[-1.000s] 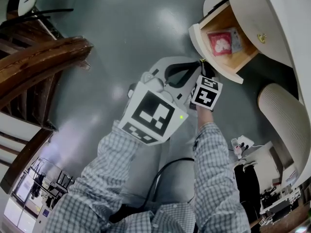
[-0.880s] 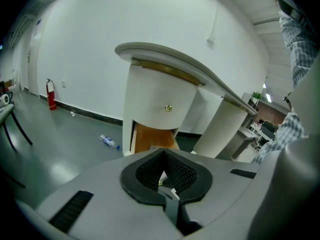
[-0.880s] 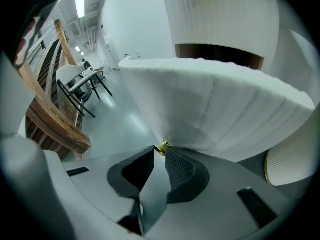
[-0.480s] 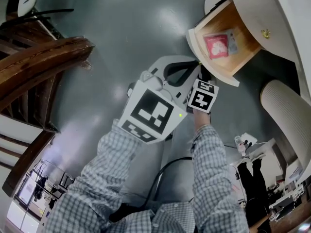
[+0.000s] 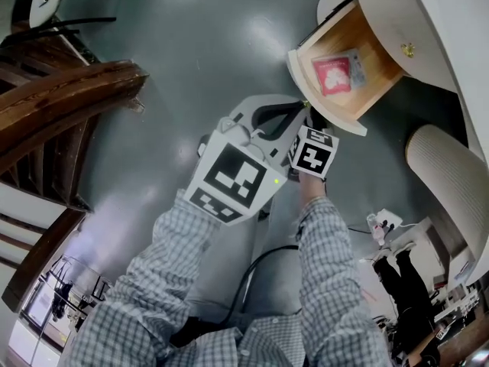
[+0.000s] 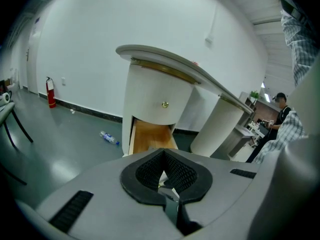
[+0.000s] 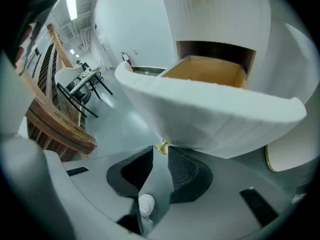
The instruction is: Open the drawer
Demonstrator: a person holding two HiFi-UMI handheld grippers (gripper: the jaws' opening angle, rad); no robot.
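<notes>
The lower drawer (image 5: 321, 98) of a white rounded cabinet (image 5: 451, 21) stands pulled out, its wooden inside showing. A red packet (image 5: 332, 73) lies in it. My right gripper (image 7: 161, 151) is shut on the small brass knob (image 7: 161, 147) of the drawer's white front (image 7: 210, 119); its marker cube (image 5: 313, 153) shows in the head view just below the drawer. My left gripper (image 6: 164, 156) is shut on nothing and hangs beside the right one, short of the drawer (image 6: 150, 136).
A closed upper drawer with its own brass knob (image 6: 164, 104) sits above the open one. A ribbed white column (image 5: 447, 182) stands right of the cabinet, dark wooden furniture (image 5: 69, 105) at the left. A plastic bottle (image 6: 109, 138) lies on the grey floor.
The drawer has slid further out of the cabinet, and my right gripper has drawn back with its knob. The left gripper has barely moved.
</notes>
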